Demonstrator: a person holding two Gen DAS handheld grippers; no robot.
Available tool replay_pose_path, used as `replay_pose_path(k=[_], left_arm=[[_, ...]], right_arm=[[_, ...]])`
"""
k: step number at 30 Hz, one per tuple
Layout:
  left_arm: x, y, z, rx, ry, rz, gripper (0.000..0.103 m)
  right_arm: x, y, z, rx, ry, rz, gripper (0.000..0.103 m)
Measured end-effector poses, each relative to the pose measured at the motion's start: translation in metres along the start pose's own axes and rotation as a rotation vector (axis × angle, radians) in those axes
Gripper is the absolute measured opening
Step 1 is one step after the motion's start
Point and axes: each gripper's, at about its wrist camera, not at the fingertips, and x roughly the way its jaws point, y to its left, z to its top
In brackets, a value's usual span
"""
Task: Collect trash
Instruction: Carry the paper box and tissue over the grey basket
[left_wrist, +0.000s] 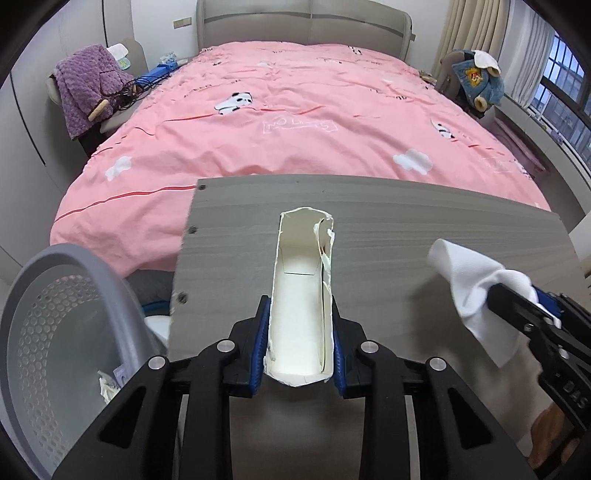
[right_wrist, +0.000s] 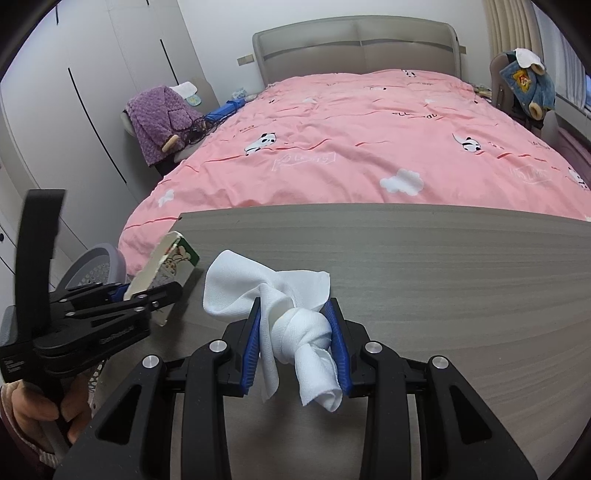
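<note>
Left wrist view: left gripper (left_wrist: 300, 334), jaws clamped on torn cream carton (left_wrist: 301, 291), held above grey wood-grain surface (left_wrist: 424, 229); perforated grey trash basket (left_wrist: 48, 314) lower left, some scraps inside.

Right wrist view: right gripper (right_wrist: 298, 341), jaws clamped on knotted white cloth (right_wrist: 291, 314), over the surface beside pink-quilted bed (right_wrist: 351, 122).

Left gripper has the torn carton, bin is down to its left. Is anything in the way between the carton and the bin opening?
Nothing visible blocks it. The carton, clamped in the left gripper, sits over the grey board; the perforated bin stands just past the board's left edge, its mouth open. The right gripper, holding the white cloth, is on the other side.
</note>
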Motion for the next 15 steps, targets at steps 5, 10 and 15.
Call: replay_pose_path(k=[5, 10, 15], left_arm=[[-0.028, 0.014, -0.015, -0.016, -0.038, 0.028, 0.028], [-0.052, 0.039, -0.028, -0.041, -0.074, 0.071, 0.028], [-0.075, 0.073, -0.04, -0.076, -0.108, 0.116, 0.028]], right_arm=[[-0.006, 0.02, -0.004, -0.028, -0.007, 0.019, 0.033], [-0.009, 0.05, -0.003, -0.067, -0.02, 0.044, 0.033], [-0.009, 0.089, 0.002, -0.113, -0.034, 0.078, 0.033]])
